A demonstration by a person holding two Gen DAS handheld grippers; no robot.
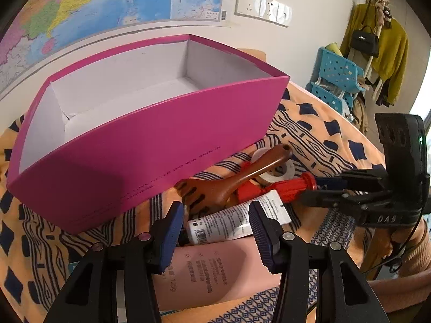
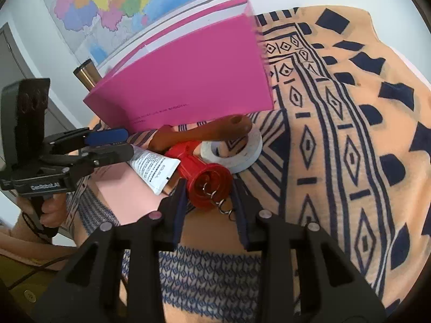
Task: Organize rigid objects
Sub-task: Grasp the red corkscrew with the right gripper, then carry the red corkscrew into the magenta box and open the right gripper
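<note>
An empty pink box (image 1: pixel 150 145) stands on the patterned cloth; it also shows in the right wrist view (image 2: pixel 188 78). In front of it lie a brown wooden spoon (image 1: pixel 237 180), a white tape roll (image 1: pixel 277 172), a red corkscrew (image 1: pixel 285 185), a white tube (image 1: pixel 234 223) and a pink flat pack (image 1: pixel 212 271). My left gripper (image 1: pixel 215 231) is open, its fingers on either side of the white tube's cap end. My right gripper (image 2: pixel 210 204) is open around the red corkscrew (image 2: pixel 207 180), whose metal spiral sticks out toward the camera.
The orange and navy cloth (image 2: pixel 350 134) covers the table. A metal tumbler (image 2: pixel 86 75) stands behind the box at the left. A map (image 1: pixel 80 13) hangs on the wall. A blue plastic rack (image 1: pixel 336 80) and a coat stand (image 1: pixel 377 48) are at the far right.
</note>
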